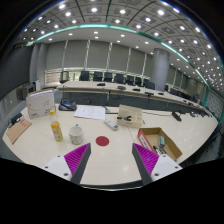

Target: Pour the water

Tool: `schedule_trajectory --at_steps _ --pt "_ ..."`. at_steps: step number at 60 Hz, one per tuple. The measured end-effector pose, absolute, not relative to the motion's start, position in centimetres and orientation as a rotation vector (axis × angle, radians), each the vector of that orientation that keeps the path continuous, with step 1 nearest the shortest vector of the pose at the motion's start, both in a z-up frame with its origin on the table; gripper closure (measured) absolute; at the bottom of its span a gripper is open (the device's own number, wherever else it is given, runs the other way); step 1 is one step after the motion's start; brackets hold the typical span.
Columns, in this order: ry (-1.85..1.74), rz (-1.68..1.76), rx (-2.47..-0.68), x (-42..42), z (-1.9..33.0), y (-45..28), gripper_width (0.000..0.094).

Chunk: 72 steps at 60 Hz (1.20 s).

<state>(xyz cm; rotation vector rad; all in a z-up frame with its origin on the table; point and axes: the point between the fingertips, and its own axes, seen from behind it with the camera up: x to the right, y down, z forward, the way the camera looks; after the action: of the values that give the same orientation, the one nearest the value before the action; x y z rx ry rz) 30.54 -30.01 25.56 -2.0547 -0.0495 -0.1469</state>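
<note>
Fingers [112, 163] spread wide, holding nothing, above the counter [100, 165]. Beyond them stand a yellow bottle [57, 131] and a small cup [74, 131], contents unclear. An open cardboard box [163, 146] lies beside the right finger.

Gripper [112, 158]: both fingers are in view, extending forward and converging slightly toward their tips, with a wide gap between them. Each finger carries a magenta pad on its inner face, the left pad [78, 157] and the right pad [147, 159] facing one another across the gap, and each pad sits on a pale finger body that widens toward the base. Nothing is held between the fingers and neither pad touches anything; the holding hand is not visible.
</note>
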Motion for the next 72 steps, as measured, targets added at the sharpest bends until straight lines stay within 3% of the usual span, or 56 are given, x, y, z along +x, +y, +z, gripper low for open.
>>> schedule_trajectory --at_steps 12,29,46,62,65,70,72 --pt "-0.082 -0.082 -2.083 26.1 23.2 -29.8 0.0077" --pt "-0.192 0.069 -2.121 11.6 17.1 -27.6 0.0074" --pt "-0.176 0.099 -2.021 -0.3 10.4 -15.3 0.0079" --pt "-0.108 0.001 -1.955 -2.4 5.8 -4.8 0.0085" --pt "-0.101 -0.006 -1.946 -2.4 5.5 -3.8 0.0129" --pt "-0.093 -0.013 -1.917 -2.1 5.5 -2.8 0.0393" --pt "-0.084 -0.016 -1.909 -2.0 5.7 -2.7 0.0412"
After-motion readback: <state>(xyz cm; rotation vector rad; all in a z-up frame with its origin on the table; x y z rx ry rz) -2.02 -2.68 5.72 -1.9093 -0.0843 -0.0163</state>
